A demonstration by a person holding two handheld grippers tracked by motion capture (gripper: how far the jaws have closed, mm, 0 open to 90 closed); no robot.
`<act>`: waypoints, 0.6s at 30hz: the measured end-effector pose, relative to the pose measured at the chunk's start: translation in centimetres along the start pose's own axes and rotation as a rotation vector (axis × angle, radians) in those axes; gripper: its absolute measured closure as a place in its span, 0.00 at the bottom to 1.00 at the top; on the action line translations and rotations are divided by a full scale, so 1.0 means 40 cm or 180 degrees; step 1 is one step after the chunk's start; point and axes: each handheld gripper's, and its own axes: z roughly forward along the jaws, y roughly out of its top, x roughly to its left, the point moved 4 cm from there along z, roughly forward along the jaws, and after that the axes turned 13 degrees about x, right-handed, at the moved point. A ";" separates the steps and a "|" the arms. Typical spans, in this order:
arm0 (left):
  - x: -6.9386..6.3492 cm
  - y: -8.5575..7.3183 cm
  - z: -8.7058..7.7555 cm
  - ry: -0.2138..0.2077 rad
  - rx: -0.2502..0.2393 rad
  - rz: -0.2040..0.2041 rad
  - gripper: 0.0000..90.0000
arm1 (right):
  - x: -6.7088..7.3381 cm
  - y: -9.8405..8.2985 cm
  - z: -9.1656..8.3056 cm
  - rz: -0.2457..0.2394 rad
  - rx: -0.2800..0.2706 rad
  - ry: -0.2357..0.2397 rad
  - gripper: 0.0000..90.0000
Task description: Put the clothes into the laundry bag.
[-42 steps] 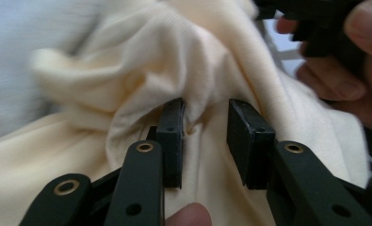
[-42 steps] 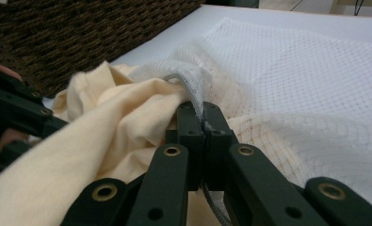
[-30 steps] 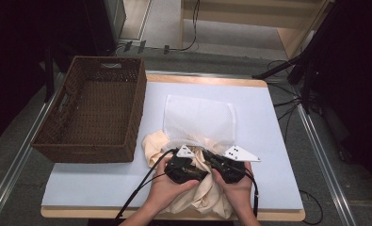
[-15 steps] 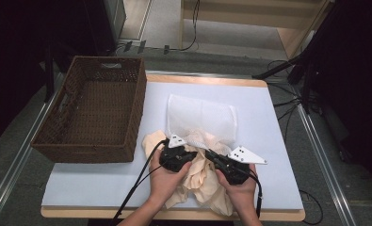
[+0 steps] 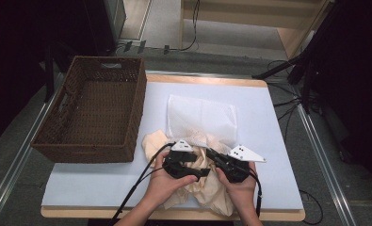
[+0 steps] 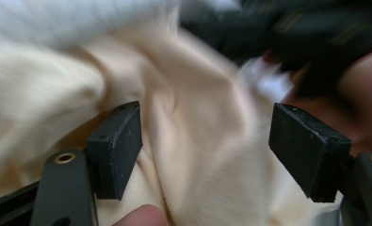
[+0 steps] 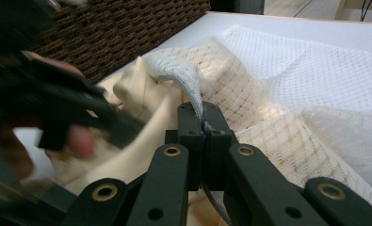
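Cream-coloured soft cloth garment (image 5: 200, 181) lies bunched at the table's near edge, partly stuffed into the white mesh laundry bag (image 5: 200, 117). Right gripper (image 7: 203, 123) is clenched on the bag's rim, holding the mouth up. Left gripper (image 6: 205, 146) has just been opening, its jaws spread with cloth between them, ungripped. Next, likely, a fresh pinch and push deeper inside.

A brown wicker basket (image 5: 96, 110) sits on the table's (image 5: 278, 141) left edge, apparently empty.
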 end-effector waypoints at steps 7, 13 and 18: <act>0.028 0.010 -0.025 0.0284 -0.0267 -0.0160 0.94 | 0.001 0.000 -0.014 0.0002 -0.0050 -0.0002 0.99; 0.044 0.032 -0.057 0.0501 -0.0752 -0.0380 0.94 | 0.009 0.007 -0.028 -0.0027 -0.0155 -0.0031 0.99; 0.068 0.011 0.012 0.0325 -0.0355 -0.0327 0.85 | 0.005 0.003 -0.023 -0.0020 -0.0105 -0.0059 0.99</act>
